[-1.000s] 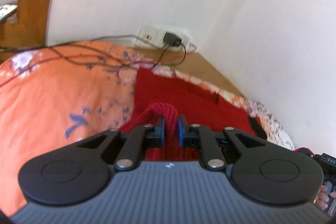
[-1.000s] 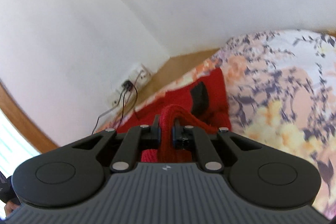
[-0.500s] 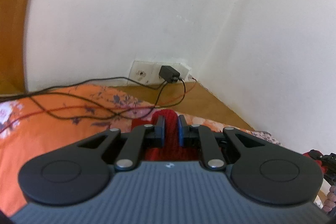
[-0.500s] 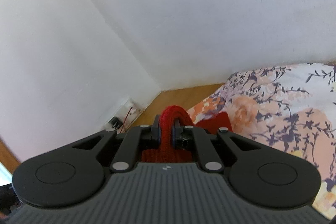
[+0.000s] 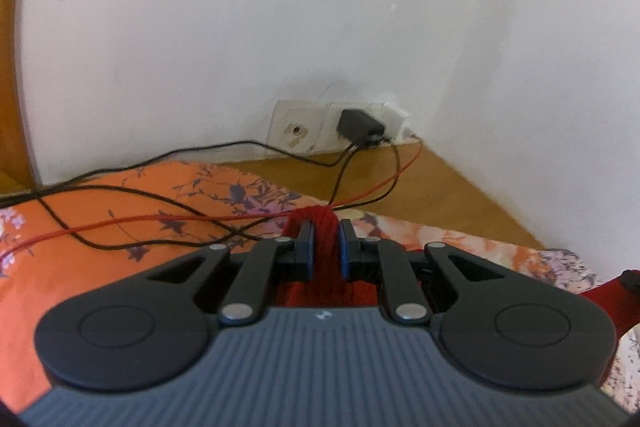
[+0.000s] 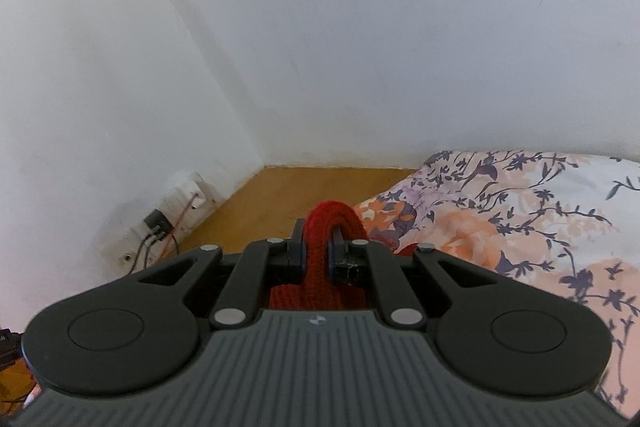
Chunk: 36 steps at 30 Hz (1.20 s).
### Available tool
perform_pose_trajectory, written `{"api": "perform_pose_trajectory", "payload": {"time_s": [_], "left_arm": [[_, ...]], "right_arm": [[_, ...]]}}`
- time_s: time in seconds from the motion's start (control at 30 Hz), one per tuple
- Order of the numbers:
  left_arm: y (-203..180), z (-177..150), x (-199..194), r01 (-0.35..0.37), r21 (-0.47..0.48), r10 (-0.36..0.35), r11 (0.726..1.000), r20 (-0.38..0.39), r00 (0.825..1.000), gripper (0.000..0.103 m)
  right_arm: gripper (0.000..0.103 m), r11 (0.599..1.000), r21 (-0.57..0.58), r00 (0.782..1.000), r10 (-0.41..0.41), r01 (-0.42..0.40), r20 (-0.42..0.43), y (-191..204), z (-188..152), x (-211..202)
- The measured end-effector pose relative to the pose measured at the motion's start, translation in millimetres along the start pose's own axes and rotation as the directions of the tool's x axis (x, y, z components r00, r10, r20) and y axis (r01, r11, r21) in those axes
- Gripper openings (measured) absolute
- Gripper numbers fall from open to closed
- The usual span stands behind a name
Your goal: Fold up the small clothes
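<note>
Two claws each pinch a bit of the same red knit garment (image 5: 323, 239). The left claw (image 5: 324, 243) bites a fold of it, and so does the right claw (image 6: 316, 247). Both are lifted and point at the wall corner, so most of the cloth hangs below them, out of sight, over the flowery bed (image 6: 520, 211). Neither claw is nearer. I think the cloth must come down flat next.
</note>
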<state>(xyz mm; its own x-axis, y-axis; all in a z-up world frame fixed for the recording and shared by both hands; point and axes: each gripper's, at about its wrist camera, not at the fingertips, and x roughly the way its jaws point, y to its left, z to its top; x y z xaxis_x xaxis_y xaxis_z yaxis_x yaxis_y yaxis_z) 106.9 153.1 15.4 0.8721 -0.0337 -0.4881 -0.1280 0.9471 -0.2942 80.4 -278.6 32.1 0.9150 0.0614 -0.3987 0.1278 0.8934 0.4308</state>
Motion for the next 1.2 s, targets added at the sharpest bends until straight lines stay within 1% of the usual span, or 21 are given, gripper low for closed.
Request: {"api": "perform_pose_trajectory", "payload": {"time_s": [0.2, 0.4, 0.47, 0.63, 0.67, 0.73, 0.8, 0.83, 0.9, 0.97, 1.0, 1.07, 1.13, 1.17, 1.2], "left_arm": [[1, -6, 35, -0.061, 0.021, 0.062, 0.998, -0.047, 0.997, 0.014], [8, -18, 68, -0.113, 0.049, 0.118, 0.992, -0.115, 0.986, 0.014], [10, -23, 75, -0.125, 0.054, 0.131, 0.991, -0.131, 0.983, 0.015], [10, -29, 77, -0.135, 0.046, 0.140, 0.990, -0.136, 0.981, 0.017], [9, -28, 76, -0.130, 0.041, 0.135, 0.991, -0.134, 0.982, 0.018], [9, -27, 70, -0.116, 0.027, 0.119, 0.993, -0.131, 0.984, 0.020], [9, -25, 62, -0.095, 0.010, 0.095, 0.995, -0.132, 0.987, 0.022], [10, -24, 58, -0.086, 0.000, 0.085, 0.996, -0.134, 0.987, 0.024], [9, -23, 52, -0.063, -0.018, 0.060, 0.998, -0.138, 0.989, 0.028], [9, -23, 47, -0.039, -0.048, 0.031, 0.998, -0.144, 0.989, 0.034], [10, -23, 45, -0.027, -0.064, 0.017, 0.998, -0.149, 0.989, 0.035], [10, -24, 43, -0.006, -0.097, -0.009, 0.995, -0.157, 0.987, 0.038], [10, -25, 44, 0.009, -0.125, -0.031, 0.992, -0.174, 0.984, 0.039], [10, -26, 46, 0.015, -0.134, -0.039, 0.991, -0.182, 0.983, 0.039], [9, -28, 49, 0.015, -0.142, -0.043, 0.990, -0.195, 0.980, 0.039]], "right_arm": [[0.009, 0.998, -0.026, 0.996, -0.063, 0.061, -0.069, -9, -7, 40], [0.009, 0.992, -0.045, 0.980, -0.120, 0.114, -0.157, -26, -25, 76], [0.009, 0.991, -0.051, 0.976, -0.130, 0.123, -0.173, -30, -31, 82], [0.011, 0.994, -0.039, 0.974, -0.108, 0.102, -0.199, -34, -31, 84], [0.012, 0.995, -0.032, 0.973, -0.102, 0.097, -0.208, -35, -29, 82], [0.018, 0.997, -0.004, 0.971, -0.076, 0.078, -0.226, -36, -23, 77], [0.030, 0.998, 0.028, 0.969, -0.053, 0.062, -0.240, -38, -20, 71], [0.033, 0.998, 0.047, 0.968, -0.036, 0.049, -0.248, -39, -18, 67], [0.043, 0.997, 0.078, 0.964, -0.006, 0.028, -0.268, -40, -18, 61], [0.049, 0.994, 0.105, 0.956, 0.027, 0.004, -0.291, -40, -19, 56], [0.051, 0.993, 0.115, 0.953, 0.043, -0.009, -0.300, -40, -20, 55], [0.053, 0.993, 0.116, 0.946, 0.066, -0.031, -0.316, -37, -21, 54], [0.053, 0.995, 0.094, 0.943, 0.073, -0.045, -0.326, -32, -22, 56], [0.052, 0.995, 0.082, 0.942, 0.074, -0.050, -0.328, -30, -23, 57], [0.049, 0.996, 0.071, 0.940, 0.074, -0.053, -0.332, -28, -22, 58]]}}
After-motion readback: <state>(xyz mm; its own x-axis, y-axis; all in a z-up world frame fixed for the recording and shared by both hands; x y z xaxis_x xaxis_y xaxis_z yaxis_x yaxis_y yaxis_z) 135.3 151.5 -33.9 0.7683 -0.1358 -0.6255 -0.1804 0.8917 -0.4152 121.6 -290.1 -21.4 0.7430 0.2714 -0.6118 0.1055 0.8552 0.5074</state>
